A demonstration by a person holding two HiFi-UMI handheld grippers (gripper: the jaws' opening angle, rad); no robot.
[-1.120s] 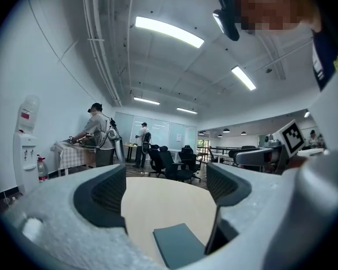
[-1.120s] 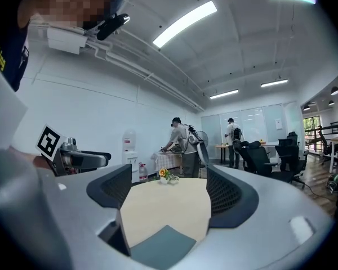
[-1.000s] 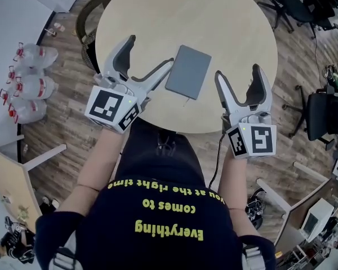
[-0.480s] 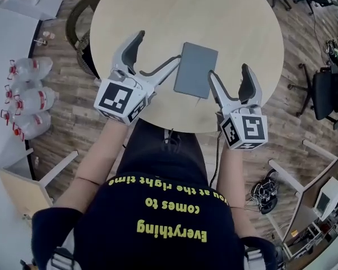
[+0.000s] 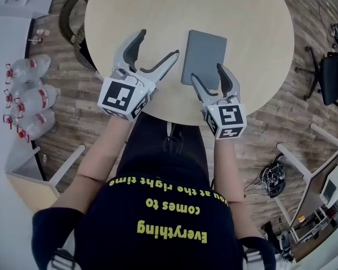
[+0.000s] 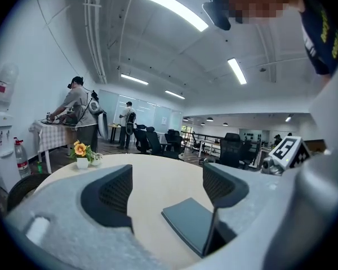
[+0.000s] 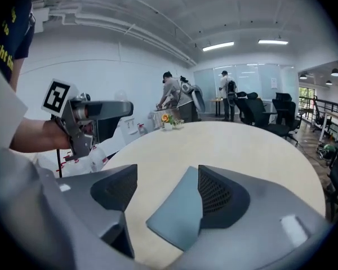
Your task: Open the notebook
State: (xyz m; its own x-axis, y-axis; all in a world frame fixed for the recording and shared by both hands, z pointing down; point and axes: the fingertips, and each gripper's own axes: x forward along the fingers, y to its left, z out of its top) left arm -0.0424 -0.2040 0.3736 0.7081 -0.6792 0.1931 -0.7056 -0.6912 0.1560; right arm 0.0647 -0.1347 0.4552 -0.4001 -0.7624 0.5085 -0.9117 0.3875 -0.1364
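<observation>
Notebook [image 5: 204, 59], grey and closed, lies flat on the round table [image 5: 158, 10], a little right of the middle in the head view. Both grippers are low near its lower end, probably because the cover must be lifted at one edge while the rest is kept down.

The right gripper [image 5: 208, 73], at the lower middle of the frame, has its jaws spread, and they have just been closing a little. The lower corner of the notebook lies between them, but the pads do not press on it.

The left gripper [image 5: 156, 45] is just beside the notebook's left edge. Its jaws are also wide and have just been closing slightly, with mostly bare table between them and nothing pinched.

Nothing on the table seems to stand in the way. A small flower pot [image 6: 81, 153] is far off at the opposite rim. Water bottles [image 5: 25, 89] lie on the floor at the left edge, and an office chair [image 5: 332, 77] stands at the right, both well apart.
</observation>
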